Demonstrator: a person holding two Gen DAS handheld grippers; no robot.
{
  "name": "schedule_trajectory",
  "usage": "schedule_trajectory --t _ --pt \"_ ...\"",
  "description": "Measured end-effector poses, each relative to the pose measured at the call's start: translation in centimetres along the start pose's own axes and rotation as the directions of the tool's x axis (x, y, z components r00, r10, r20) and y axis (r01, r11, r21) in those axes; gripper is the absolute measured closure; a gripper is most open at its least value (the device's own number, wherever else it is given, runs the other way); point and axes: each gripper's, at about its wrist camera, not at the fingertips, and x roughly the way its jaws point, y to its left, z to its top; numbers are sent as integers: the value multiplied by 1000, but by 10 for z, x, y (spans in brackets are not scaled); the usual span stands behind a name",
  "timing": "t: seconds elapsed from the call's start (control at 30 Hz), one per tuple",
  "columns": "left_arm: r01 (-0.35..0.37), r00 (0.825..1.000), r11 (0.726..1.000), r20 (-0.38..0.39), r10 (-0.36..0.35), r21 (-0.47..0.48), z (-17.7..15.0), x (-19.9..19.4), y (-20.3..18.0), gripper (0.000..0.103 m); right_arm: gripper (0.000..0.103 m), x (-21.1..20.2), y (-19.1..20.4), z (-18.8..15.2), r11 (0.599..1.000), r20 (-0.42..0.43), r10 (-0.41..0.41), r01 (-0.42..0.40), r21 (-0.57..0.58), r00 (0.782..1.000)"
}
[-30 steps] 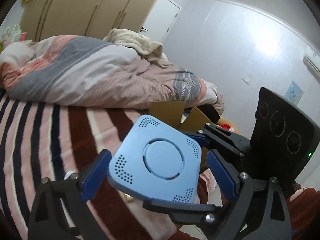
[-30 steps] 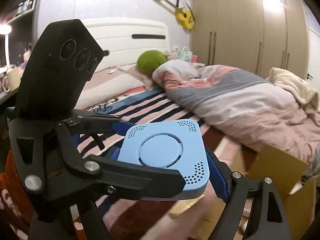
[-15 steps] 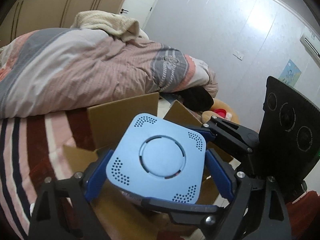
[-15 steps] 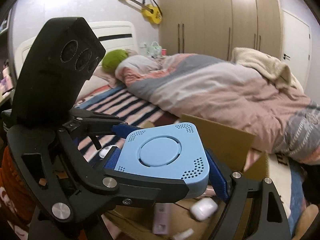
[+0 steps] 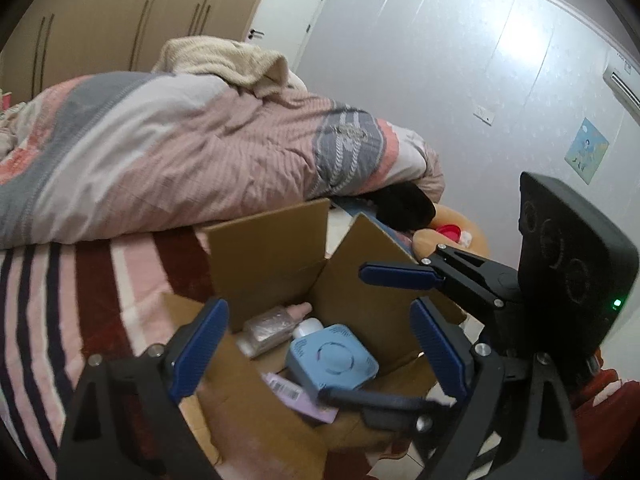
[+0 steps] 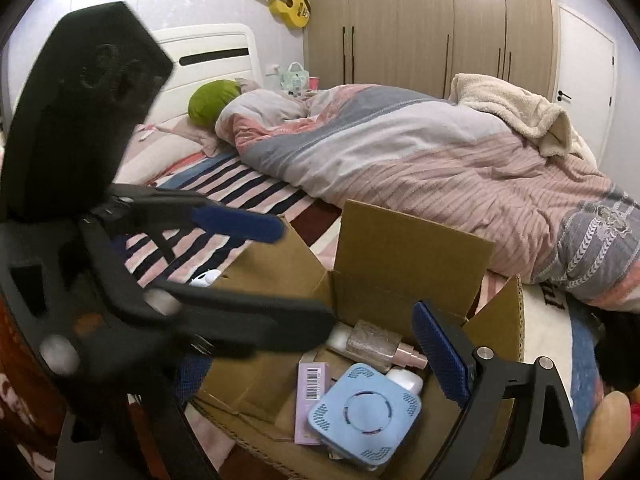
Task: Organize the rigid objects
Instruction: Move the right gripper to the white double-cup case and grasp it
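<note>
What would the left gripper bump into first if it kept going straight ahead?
Probably the blue device lying in the box. It sits right between the open left gripper's fingers, on top of a pink carton. Depth is hard to judge.

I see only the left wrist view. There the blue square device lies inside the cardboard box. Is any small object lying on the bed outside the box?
Observer: Yes. The right wrist view shows a small white object on the striped sheet, close beside an open flap of the cardboard box. I cannot tell what it is.
Operator: Thank you. What lies toward the head of the bed? My view does not reach there.
Observer: A green cushion lies by the white headboard, at the end of the quilt.
</note>
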Motion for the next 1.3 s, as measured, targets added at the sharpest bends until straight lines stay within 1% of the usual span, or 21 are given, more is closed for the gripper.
schedule_trajectory --t 0.07,0.1,0.13,0.17,0.33,0.43,0.57,0.73,0.9,1.0,1.1,1.17,1.2,1.23,1.27,1.3 --pt "-14 1000 1000 23 14 -3 -3 -15 4 12 13 -2 7 3 1000 -1 -9 9 -10 1000" --pt "-19 999 1000 37 20 -8 -6 -24 7 12 11 -3 12 4 1000 -2 -11 10 -15 1000" --pt "-24 998 1000 53 25 -16 -9 -35 11 12 6 -4 15 6 1000 -5 -10 10 -17 1000" --pt "-30 997 999 66 31 -22 -12 -44 15 12 5 -4 20 8 1000 -7 -9 9 -18 1000" --pt "-72 989 996 127 79 -57 -29 -88 36 12 4 -1 51 19 999 -25 -15 14 -38 1000" --pt "-108 980 991 157 119 -81 -43 -113 53 12 4 6 74 27 997 -30 -21 19 -69 999" --pt "-181 962 975 181 202 -127 -64 -142 82 10 4 23 106 36 995 -54 22 -27 -93 998" --pt "-245 944 950 176 279 -191 -92 -160 122 10 4 63 145 41 989 -109 92 -103 -104 990" --pt "-295 932 925 140 334 -240 -119 -160 161 10 4 114 179 33 970 -195 178 -206 -133 964" --pt "-305 932 915 115 344 -265 -132 -154 184 10 5 145 189 27 966 -240 179 -216 -140 954" --pt "-310 934 906 85 347 -288 -143 -145 203 10 5 178 191 15 967 -297 177 -223 -127 938" --pt "-308 937 902 66 342 -302 -148 -139 212 10 7 196 189 7 968 -324 176 -223 -114 929" --pt "-305 940 901 55 338 -309 -151 -135 218 10 16 204 187 4 969 -336 173 -221 -109 926" --pt "-305 941 899 48 335 -314 -151 -131 220 10 27 213 185 0 971 -352 166 -216 -106 921" --pt "-304 942 898 42 334 -318 -152 -129 223 10 31 220 183 -3 972 -365 160 -211 -105 917" --pt "-303 943 897 37 332 -322 -153 -126 226 10 32 228 180 -5 973 -375 152 -204 -105 915"
